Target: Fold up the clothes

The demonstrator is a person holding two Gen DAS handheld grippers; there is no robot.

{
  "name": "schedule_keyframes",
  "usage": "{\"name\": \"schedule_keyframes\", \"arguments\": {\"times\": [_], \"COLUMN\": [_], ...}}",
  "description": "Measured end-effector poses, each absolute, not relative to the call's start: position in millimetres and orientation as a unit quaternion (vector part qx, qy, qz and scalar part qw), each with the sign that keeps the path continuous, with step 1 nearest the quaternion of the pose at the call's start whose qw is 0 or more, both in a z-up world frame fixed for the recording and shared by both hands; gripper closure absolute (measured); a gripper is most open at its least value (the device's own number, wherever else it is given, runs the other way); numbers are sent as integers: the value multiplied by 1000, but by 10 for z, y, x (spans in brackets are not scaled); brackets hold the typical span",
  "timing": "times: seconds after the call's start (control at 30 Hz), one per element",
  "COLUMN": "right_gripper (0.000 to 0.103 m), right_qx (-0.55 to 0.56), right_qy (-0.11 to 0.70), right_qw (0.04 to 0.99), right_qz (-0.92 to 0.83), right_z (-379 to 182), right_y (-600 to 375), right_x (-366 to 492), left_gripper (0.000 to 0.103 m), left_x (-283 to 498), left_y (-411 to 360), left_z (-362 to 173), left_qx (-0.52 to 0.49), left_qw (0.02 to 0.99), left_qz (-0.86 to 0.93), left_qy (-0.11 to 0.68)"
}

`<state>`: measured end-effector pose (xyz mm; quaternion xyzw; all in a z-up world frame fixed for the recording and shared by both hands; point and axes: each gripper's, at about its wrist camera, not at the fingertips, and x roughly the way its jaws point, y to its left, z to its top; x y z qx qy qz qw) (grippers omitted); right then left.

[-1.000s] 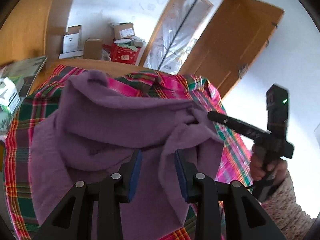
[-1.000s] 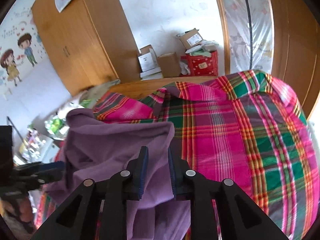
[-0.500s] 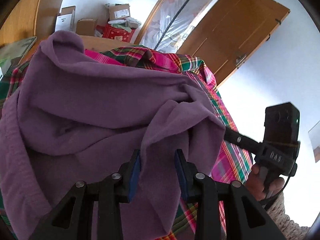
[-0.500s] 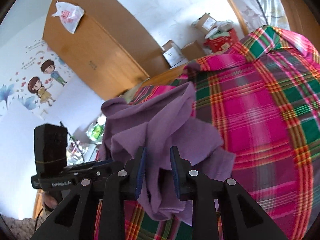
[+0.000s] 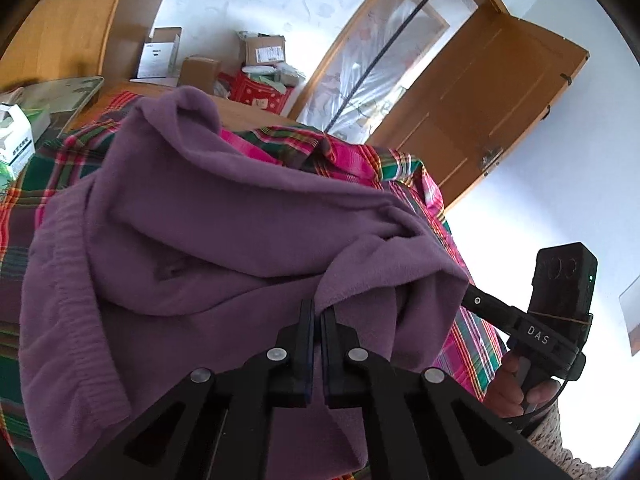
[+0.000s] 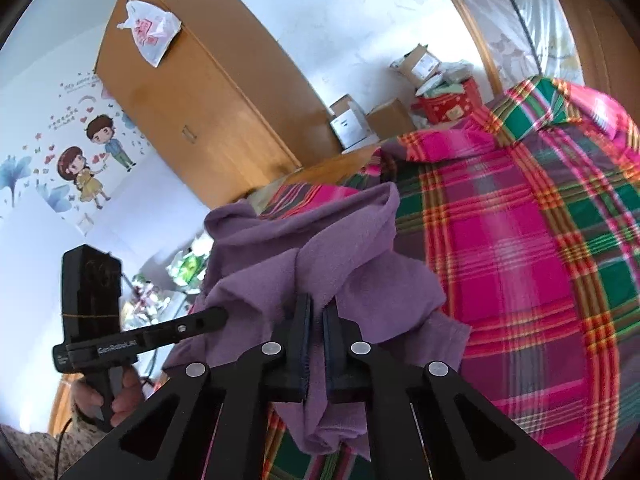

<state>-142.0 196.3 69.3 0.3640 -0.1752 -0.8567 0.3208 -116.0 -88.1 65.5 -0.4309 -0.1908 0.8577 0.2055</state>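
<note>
**Both tongs pinch the purple garment above the plaid bed**

The left tongs [image 5: 319, 316] are nearly closed, their two black fingers pressed on a fold of the purple garment [image 5: 208, 240], with only a thin strip of cloth between them. The right tongs [image 6: 317, 312] are closed the same way on another bunched edge of the garment [image 6: 344, 264].

The garment hangs rumpled between the two grips, over the bed [image 6: 540, 280], which is covered in a pink, green and orange plaid sheet. In the left wrist view most of the cloth spreads to the left in deep folds, with a ribbed hem low on the left side. In the right wrist view it droops in a clump below the fingers.

Each camera sees the other tool: the right one at the garment's right edge, held by a hand [image 5: 516, 384], and the left one held by a hand [image 6: 116, 396] in a knitted sleeve.

Behind the bed stand a wooden wardrobe [image 6: 208, 92], cardboard boxes [image 5: 264, 50] and an open wooden door [image 5: 492, 100].
</note>
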Motion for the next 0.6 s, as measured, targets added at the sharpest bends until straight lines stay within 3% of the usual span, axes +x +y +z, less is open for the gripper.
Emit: {"name": "schedule_keyframes", "arguments": {"times": [0.6], "right_gripper": [100], "right_qx": [316], "right_qy": [-144], "right_qw": [243], "right_qz": [-906], "right_z": [975], "right_y": [2267], "right_x": [-1824], "left_gripper": [101], "left_x": [-1018], "left_y": [-1178], "left_z": [690], "left_qx": [-410], "left_qw": [169], "left_qz": [868], "left_qy": [-226]}}
